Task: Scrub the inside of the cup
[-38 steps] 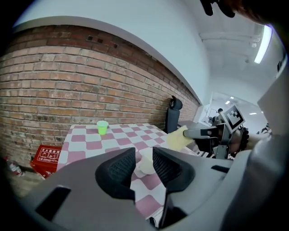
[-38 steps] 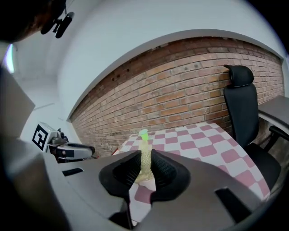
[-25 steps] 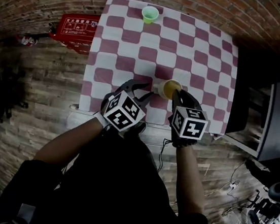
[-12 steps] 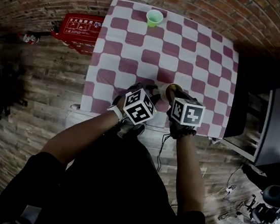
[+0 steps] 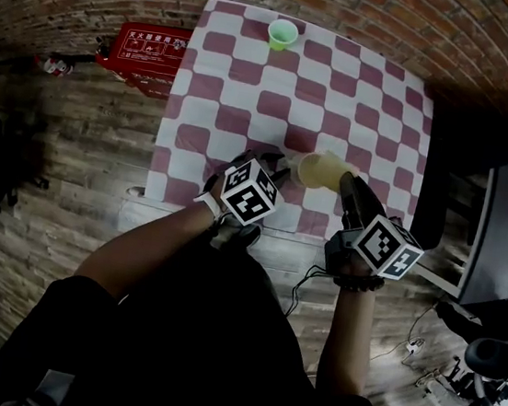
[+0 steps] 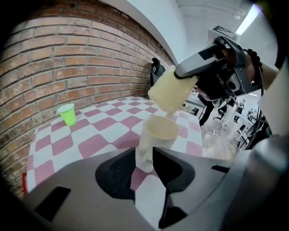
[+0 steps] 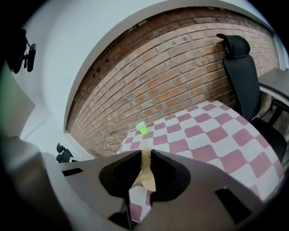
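A desk under a red-and-white checked cloth stands against a brick wall. At its near edge the left gripper is clamped on the handle of a cream cup, which stands upright on the cloth with its mouth open to view. The right gripper pinches a yellow sponge between its jaws. Half a second ago that sponge was down at the cup's mouth. Now it has swung out to the right and hangs above and just beside the rim, clear of it. The scrubbing stroke looks finished or paused. A small green plastic cup sits untouched at the far edge.
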Tool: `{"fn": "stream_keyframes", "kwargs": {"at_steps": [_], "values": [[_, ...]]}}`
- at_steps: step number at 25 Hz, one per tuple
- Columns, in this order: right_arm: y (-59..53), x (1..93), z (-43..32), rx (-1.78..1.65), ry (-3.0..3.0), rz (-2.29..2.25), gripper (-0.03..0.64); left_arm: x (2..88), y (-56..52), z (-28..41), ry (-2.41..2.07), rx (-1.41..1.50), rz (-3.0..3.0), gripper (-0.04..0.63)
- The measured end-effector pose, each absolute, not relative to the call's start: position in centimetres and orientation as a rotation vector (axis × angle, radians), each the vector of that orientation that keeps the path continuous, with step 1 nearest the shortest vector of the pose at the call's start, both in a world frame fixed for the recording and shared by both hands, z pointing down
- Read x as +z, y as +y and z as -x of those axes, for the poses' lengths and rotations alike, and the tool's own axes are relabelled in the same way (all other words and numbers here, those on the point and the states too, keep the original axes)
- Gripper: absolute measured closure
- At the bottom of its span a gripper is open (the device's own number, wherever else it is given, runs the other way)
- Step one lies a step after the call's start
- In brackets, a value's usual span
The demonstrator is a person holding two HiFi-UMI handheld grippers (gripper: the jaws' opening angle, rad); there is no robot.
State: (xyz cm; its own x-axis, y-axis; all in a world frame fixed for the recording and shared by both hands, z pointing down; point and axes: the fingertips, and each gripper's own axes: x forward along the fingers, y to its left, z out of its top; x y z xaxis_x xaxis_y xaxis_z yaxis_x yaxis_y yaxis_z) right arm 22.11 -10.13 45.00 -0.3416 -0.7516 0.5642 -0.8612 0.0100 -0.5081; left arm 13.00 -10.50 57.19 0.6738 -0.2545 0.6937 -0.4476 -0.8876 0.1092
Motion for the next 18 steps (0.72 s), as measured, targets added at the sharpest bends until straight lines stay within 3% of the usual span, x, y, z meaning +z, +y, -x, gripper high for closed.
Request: {"fn": "stream_keyframes", "kwargs": {"at_steps": [12, 18], "values": [[-11.5, 55.5, -19.3, 0.943, -1.786, -1.465, 0.543, 57.5, -10.0, -13.3, -0.534, 1.056, -2.614, 0.468], [-12.1, 55.5, -18.5, 0.973, -1.803, -1.450, 0.541, 57.4, -10.2, -13.6, -0.525, 1.073, -2.635, 0.467]]}}
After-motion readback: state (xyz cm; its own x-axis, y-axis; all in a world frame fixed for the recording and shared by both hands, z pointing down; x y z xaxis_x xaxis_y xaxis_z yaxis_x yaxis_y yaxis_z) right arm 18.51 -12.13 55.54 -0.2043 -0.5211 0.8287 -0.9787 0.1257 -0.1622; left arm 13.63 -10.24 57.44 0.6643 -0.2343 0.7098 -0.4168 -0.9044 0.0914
